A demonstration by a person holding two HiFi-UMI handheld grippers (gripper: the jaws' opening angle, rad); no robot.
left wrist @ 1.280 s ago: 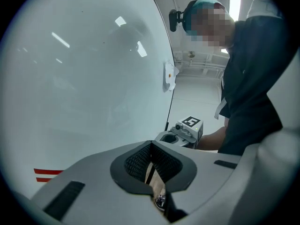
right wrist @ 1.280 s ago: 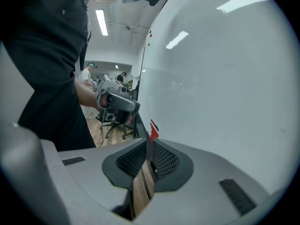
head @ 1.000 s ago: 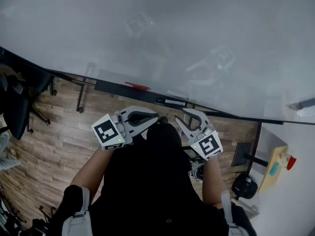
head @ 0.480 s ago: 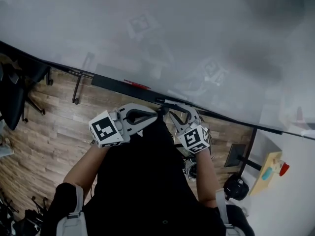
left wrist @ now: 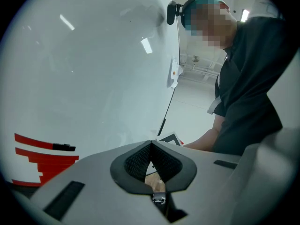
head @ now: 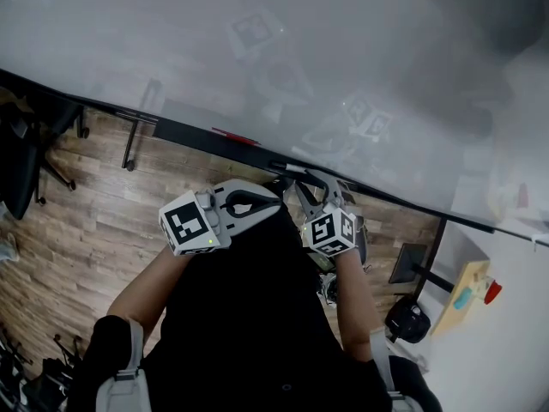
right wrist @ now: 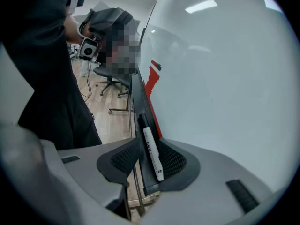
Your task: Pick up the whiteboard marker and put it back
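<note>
Right gripper view, right claw (right wrist: 147, 163): the jaws stand wide apart and have just been opening. They grip nothing, though the whiteboard marker (right wrist: 152, 150) sits between them with neither pad pressing it.
Right gripper view, marker: it lies lengthwise in the tray (right wrist: 139, 108) at the foot of the whiteboard (right wrist: 220, 78). Only its near end is between the pads, closer to the board-side one.
Right gripper view, risk: we judge that closing here would catch just the marker's end, so it may swing or slip out. The outer jaw hangs off the tray's front edge and could pinch that edge instead. It could also nudge the marker off the tray onto the floor (right wrist: 110, 121).
Left gripper view, left claw (left wrist: 151, 146): the jaws are together with nothing in them, pointing along the whiteboard.
Left gripper view, risk: little, unless we let it drift into the tray.
Head view, claws: the left claw (head: 273, 204) and right claw (head: 300, 181) sit near each other at the tray (head: 197, 140).
Head view, risk: the marker is too small to make out here, so we would be closing half blind.
</note>
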